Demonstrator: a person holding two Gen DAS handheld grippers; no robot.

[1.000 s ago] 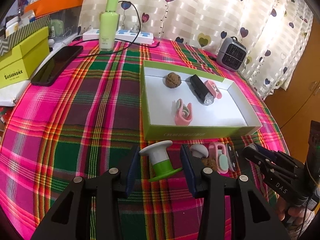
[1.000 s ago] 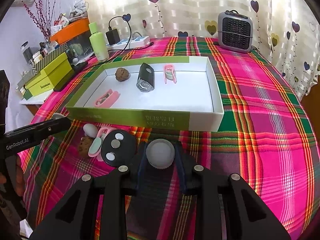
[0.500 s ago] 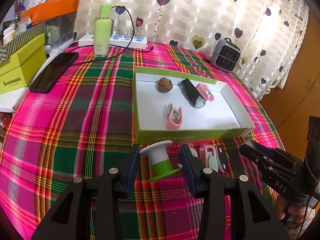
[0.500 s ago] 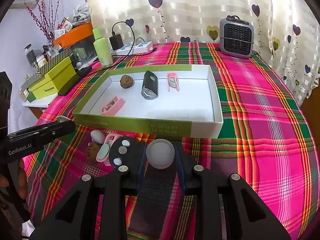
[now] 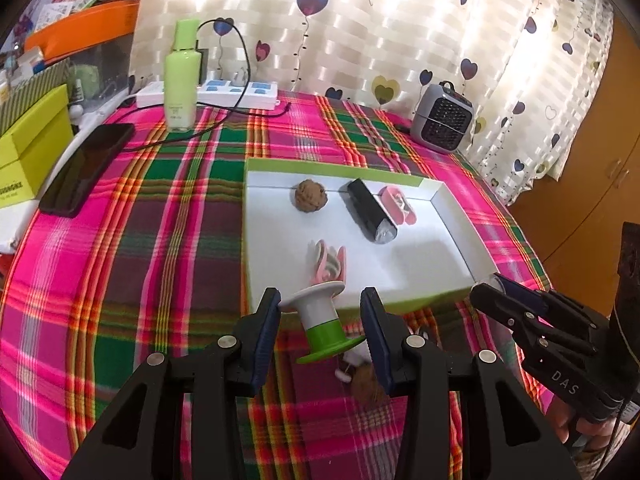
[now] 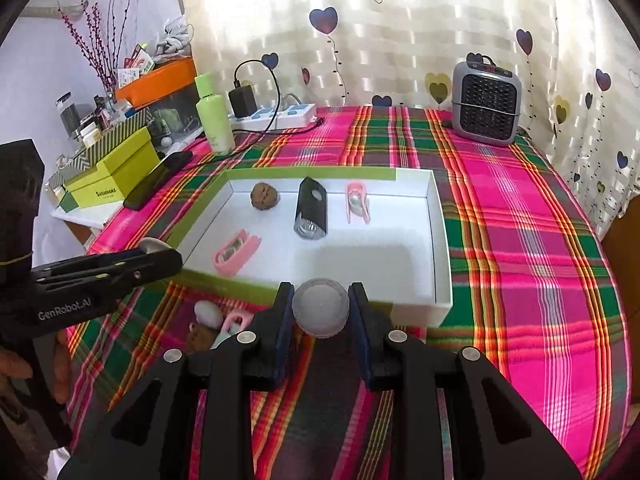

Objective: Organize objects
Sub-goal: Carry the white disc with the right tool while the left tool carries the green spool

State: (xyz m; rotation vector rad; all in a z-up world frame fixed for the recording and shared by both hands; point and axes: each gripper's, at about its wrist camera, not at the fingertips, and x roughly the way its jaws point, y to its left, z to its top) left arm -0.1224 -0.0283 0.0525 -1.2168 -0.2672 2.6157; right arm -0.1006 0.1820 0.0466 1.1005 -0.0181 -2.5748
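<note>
My left gripper (image 5: 320, 326) is shut on a white and green spool (image 5: 322, 322) and holds it above the tablecloth by the near wall of the green-rimmed white tray (image 5: 452, 208). My right gripper (image 6: 320, 314) is shut on a round translucent cap (image 6: 319, 313), raised at the tray's near wall (image 6: 438, 256). In the tray lie a walnut (image 6: 264, 196), a black flashlight (image 6: 311, 213) and two pink clips (image 6: 237, 251) (image 6: 357, 202). A walnut (image 6: 201, 338), a white piece (image 6: 208, 313) and a pink clip (image 6: 234, 320) lie on the cloth before the tray.
A green bottle (image 5: 182, 76), a power strip (image 5: 236, 94) and a phone (image 5: 86, 168) sit at the back left. Yellow-green boxes (image 6: 112, 172) stand at the left edge. A small grey heater (image 6: 486, 104) stands at the back right.
Both grippers have risen and moved forward toward the tray with their loads. The loose items on the cloth now sit lower and partly behind the fingers.
</note>
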